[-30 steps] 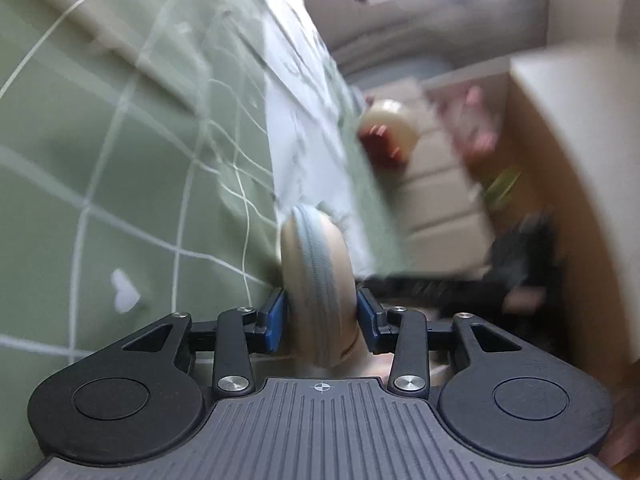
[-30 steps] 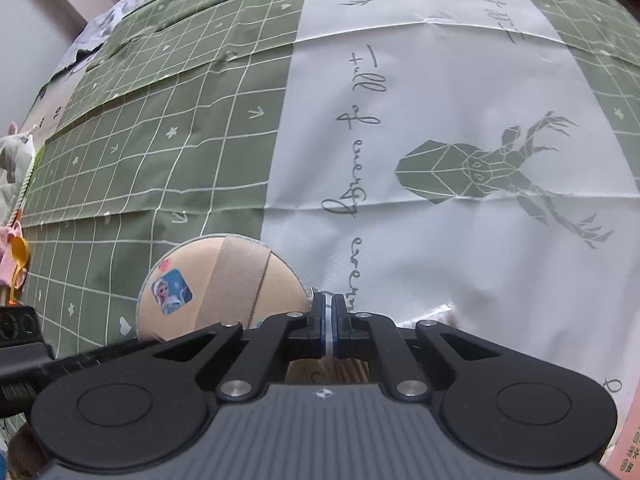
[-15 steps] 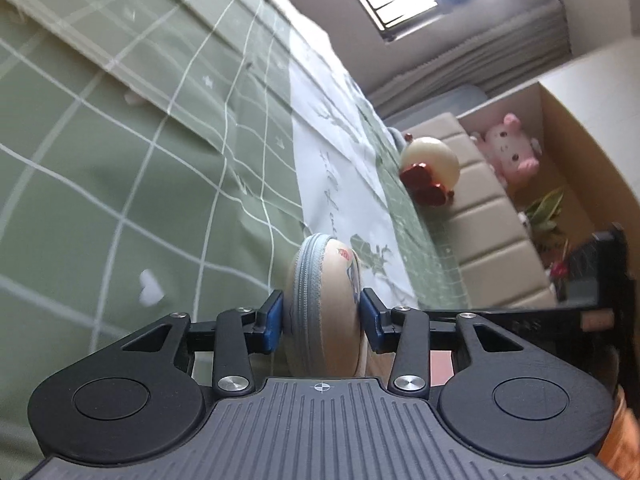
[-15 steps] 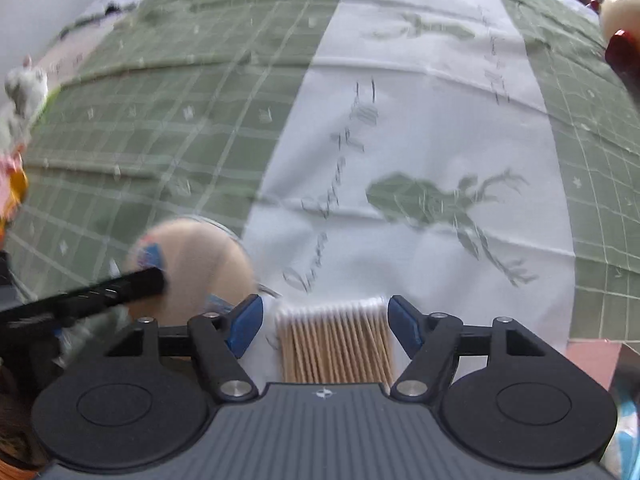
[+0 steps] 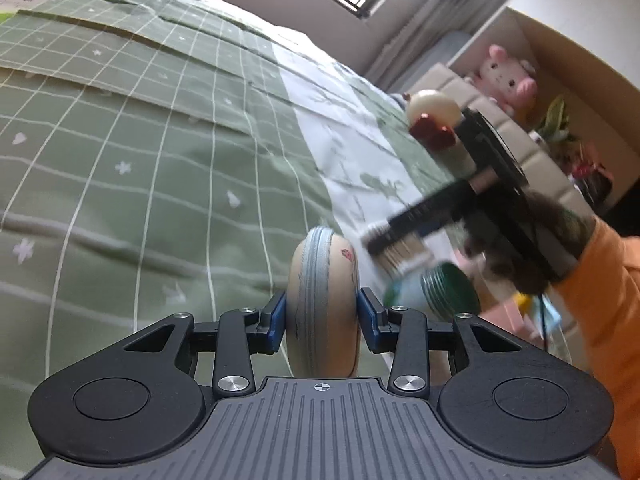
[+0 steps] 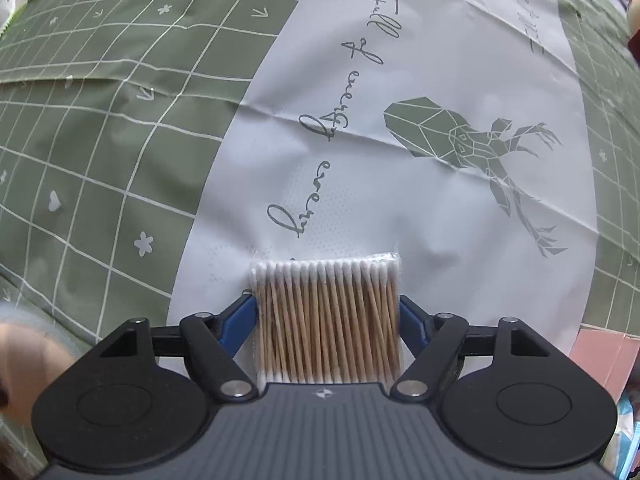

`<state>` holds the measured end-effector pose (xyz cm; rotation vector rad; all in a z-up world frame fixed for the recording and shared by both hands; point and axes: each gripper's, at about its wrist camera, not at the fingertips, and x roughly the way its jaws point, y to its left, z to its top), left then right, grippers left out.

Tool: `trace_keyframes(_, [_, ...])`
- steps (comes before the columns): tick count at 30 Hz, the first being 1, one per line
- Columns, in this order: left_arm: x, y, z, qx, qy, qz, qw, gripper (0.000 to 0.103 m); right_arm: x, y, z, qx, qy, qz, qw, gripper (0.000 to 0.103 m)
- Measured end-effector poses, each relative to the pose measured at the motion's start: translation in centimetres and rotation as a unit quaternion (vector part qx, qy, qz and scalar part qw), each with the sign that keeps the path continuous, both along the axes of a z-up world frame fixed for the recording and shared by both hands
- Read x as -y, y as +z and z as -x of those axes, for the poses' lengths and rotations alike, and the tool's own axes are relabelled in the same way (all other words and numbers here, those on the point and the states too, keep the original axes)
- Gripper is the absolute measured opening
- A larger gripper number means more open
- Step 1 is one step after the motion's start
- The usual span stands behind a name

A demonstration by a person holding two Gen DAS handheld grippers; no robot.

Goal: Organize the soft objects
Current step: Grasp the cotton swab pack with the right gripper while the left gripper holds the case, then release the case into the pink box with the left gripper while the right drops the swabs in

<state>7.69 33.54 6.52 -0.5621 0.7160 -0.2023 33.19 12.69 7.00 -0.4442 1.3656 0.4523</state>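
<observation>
Beige round pouch [image 5: 322,304] is clamped edgewise by the left gripper [image 5: 322,320]; light, crushable cotton swabs [image 6: 328,320] are pinched sideways by the right gripper [image 6: 327,320].

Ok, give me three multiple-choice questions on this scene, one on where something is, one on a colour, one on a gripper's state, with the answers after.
1. Where is the pink plush pig?
A. on the bedspread
B. by the headboard, beside the white cabinet
C. in the left gripper

2. What colour are the stems in the cotton swab pack?
A. tan
B. blue
C. black

3. What is the right gripper doing?
A. hanging open and empty
B. shut on the cotton swab pack
C. shut on the round pouch

Answers: 1 B, it sits beyond the bed beside the cabinet; 2 A, tan sticks with white tips; 3 B, blue pads press both sides.
</observation>
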Motion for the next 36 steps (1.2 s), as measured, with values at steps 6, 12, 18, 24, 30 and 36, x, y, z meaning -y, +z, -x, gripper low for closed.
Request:
trace_keyframes(6, [1.0,1.6,0.8,0.001,0.010,-0.029,0.9995,0.041,2.0,7.2,2.5,0.068,-0.004,-0.080,0.994,0.067])
trace_keyframes(12, [3.5,9.3,0.9,0.058,0.023,-0.072,0.9954,0.041,10.0,19.7,5.6,0.168,-0.016,-0.179,0.969,0.067])
trace_keyframes(18, [9.4,17.4,-0.2,0.115,0.014,-0.108,0.9873,0.041,21.6,26.0,8.2,0.237,-0.063,-0.218,0.945,0.067])
trace_keyframes(24, [18.5,20.8,-3.6,0.125,-0.034,-0.108,0.9856,0.041,32.4,25.7,9.7,0.258,-0.112,-0.245,0.928,0.067])
trace_keyframes(30, [29.9,19.0,-9.5,0.103,-0.122,-0.047,0.9861,0.041,39.7,21.3,9.1,0.254,-0.163,-0.245,0.921,0.067])
trace_keyframes(36, [36.8,10.0,-16.7,0.022,-0.180,0.080,0.9802,0.041,43.9,15.3,6.2,0.215,-0.215,-0.275,0.912,0.067])
